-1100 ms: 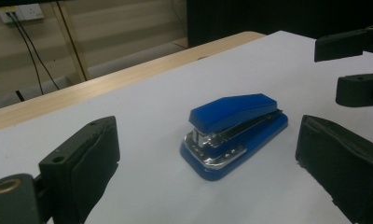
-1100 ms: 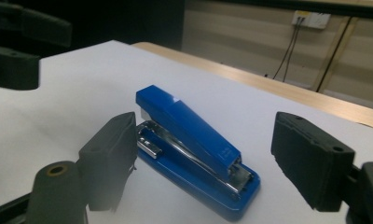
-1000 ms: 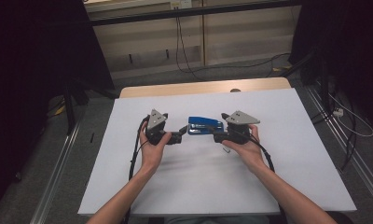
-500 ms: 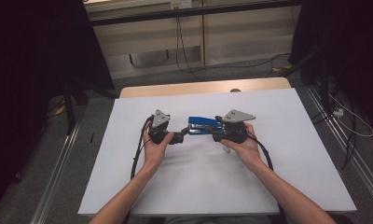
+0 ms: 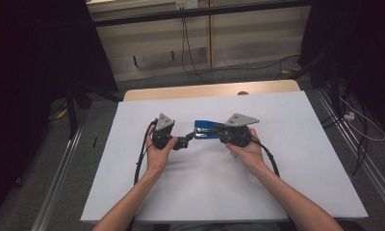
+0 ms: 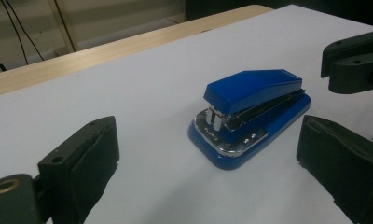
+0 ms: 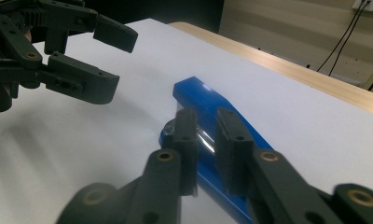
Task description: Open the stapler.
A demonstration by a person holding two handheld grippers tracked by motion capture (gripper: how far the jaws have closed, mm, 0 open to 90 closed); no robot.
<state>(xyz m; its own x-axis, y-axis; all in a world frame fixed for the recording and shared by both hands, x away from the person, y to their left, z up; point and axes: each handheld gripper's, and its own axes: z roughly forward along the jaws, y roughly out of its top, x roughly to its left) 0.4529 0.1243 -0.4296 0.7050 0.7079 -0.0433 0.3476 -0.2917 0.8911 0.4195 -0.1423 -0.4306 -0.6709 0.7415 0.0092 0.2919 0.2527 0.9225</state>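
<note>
Stapling gear sat untouched on the worktop (image 5: pixel 296 163), a wide white surface with a strip of pale wood at its far edge. The glossy blue plastic desk stapler (image 5: pixel 206 130), with its chrome nose and flat base, lay flat near the middle. No grasp on it had been made yet.

The left tongs (image 5: pixel 189 140) were just to the left of the stapler and pointed at its chrome nose. Their jaws were spread wide and clear of it, and the left gripper view showed bare white surface between each pad and the blue body.

The right tongs (image 7: pixel 206 122) were at the stapler's opposite, hinged end. Their jaws had just been closing and were now drawn almost together, with only a thin slit between them. Nothing was caught there — the tips hung over the blue top without clamping it, as far as could be judged.

So the approach was done, with both hands in place beside the stapler. Taking hold of it, and any lifting or pressing, remained to be done.
</note>
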